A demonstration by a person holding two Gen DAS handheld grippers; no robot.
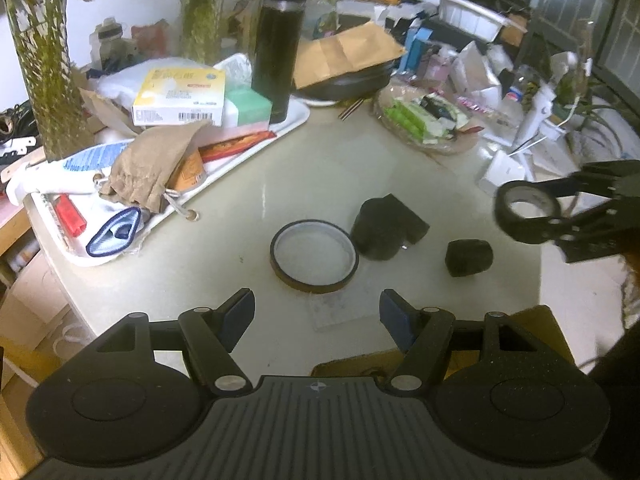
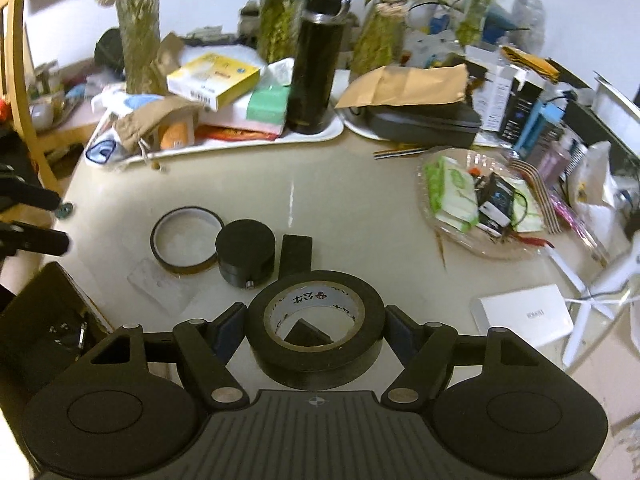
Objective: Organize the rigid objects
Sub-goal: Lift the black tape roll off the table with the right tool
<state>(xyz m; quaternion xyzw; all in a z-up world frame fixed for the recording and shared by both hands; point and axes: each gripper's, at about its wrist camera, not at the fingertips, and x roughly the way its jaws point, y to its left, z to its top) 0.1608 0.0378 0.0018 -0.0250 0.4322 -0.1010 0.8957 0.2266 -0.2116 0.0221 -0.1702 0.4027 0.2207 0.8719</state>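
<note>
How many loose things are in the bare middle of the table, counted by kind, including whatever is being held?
Tape rolls: 2, the black roll held in the right hand-held gripper and the thin brown-rimmed roll lying flat
Black solid pieces: 2, the cylinder and the small lump
Total: 4

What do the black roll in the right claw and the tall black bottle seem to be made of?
Black roll: probably plastic tape on a card core; smooth wound band, pale printed inner ring. Tall black bottle: likely coated metal; glossy black body, hard edges, though plastic is possible.

Pale table (image 1: pixel 280 168) with tape ring (image 1: pixel 314 255), tray (image 1: pixel 288 124)
</note>
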